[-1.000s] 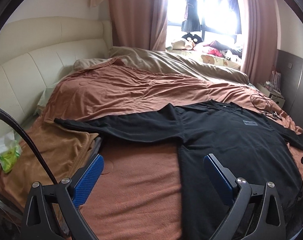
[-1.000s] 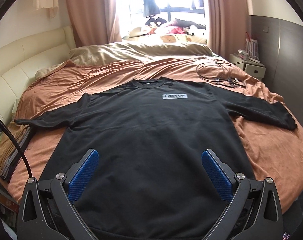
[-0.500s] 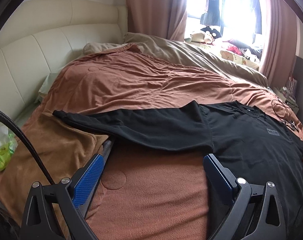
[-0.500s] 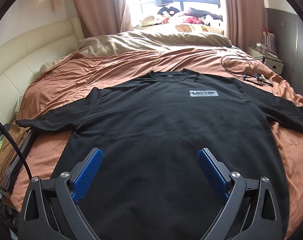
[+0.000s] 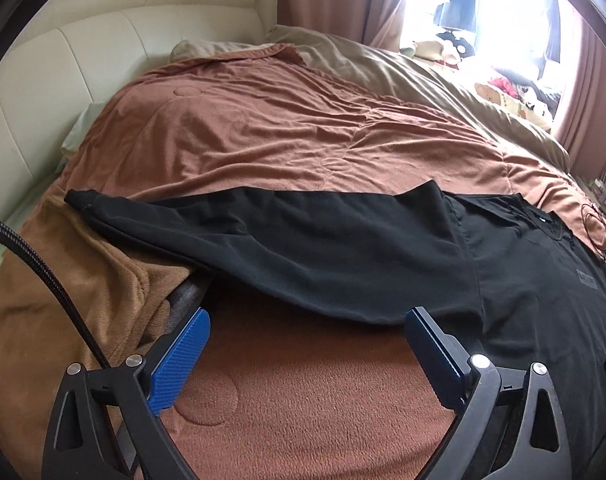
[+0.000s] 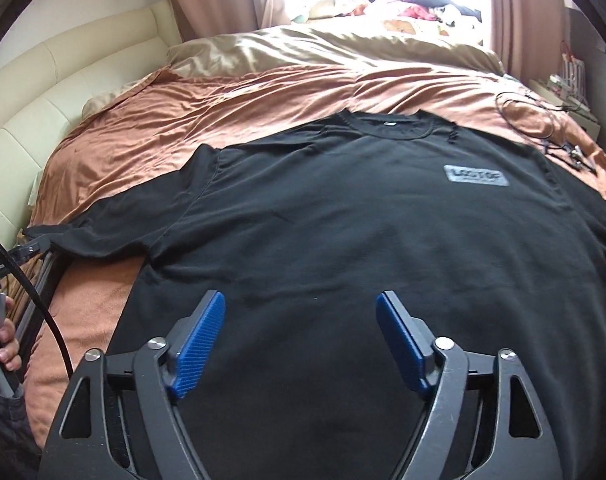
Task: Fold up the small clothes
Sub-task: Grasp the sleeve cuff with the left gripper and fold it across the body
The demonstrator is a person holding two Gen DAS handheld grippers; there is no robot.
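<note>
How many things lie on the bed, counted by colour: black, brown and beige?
Black: 2, the black long-sleeved cotton shirt and the thin black looped cable.
Brown: 2, the rust-brown bed cover and the tan fleece blanket.
Beige: 1, the beige satin duvet.
Total: 5

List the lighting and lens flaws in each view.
Left wrist view: the window is blown out to white and the black shirt loses its folds to darkness; fisheye bends the headboard. Right wrist view: the same backlit glare, and the chest label is soft, barely legible.
</note>
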